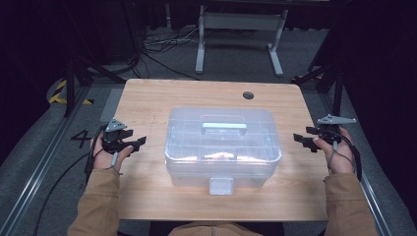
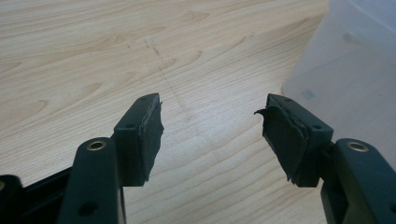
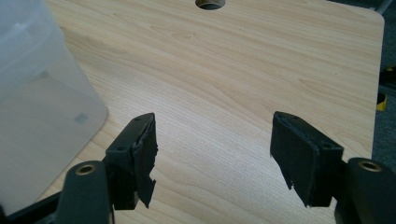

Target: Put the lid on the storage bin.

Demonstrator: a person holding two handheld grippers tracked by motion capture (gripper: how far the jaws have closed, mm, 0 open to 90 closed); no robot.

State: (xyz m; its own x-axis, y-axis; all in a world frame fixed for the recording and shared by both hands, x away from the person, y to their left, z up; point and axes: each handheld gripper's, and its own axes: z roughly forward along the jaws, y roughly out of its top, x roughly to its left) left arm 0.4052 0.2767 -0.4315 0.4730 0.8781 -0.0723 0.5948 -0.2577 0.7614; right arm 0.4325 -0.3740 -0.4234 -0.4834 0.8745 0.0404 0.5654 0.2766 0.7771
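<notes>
A clear plastic storage box (image 1: 222, 142) with a pale green handle (image 1: 223, 127) and a front latch (image 1: 221, 186) stands in the middle of the wooden table (image 1: 147, 98). My left gripper (image 1: 140, 141) is held low at the table's left side, jaws open and pointing toward the box, nothing between them. In the left gripper view the box wall (image 2: 345, 70) is at the right, beyond the gripper (image 2: 212, 128). My right gripper (image 1: 299, 139) is at the right side, open and empty, aimed at the box. The right gripper view has the box (image 3: 37, 93) at the left of the gripper (image 3: 212, 149).
A round cable hole (image 1: 248, 95) sits in the table's far right part, also seen as the hole (image 3: 210, 3). Beyond the table are a white desk frame (image 1: 241, 29), cables on the floor and dark stands at both sides.
</notes>
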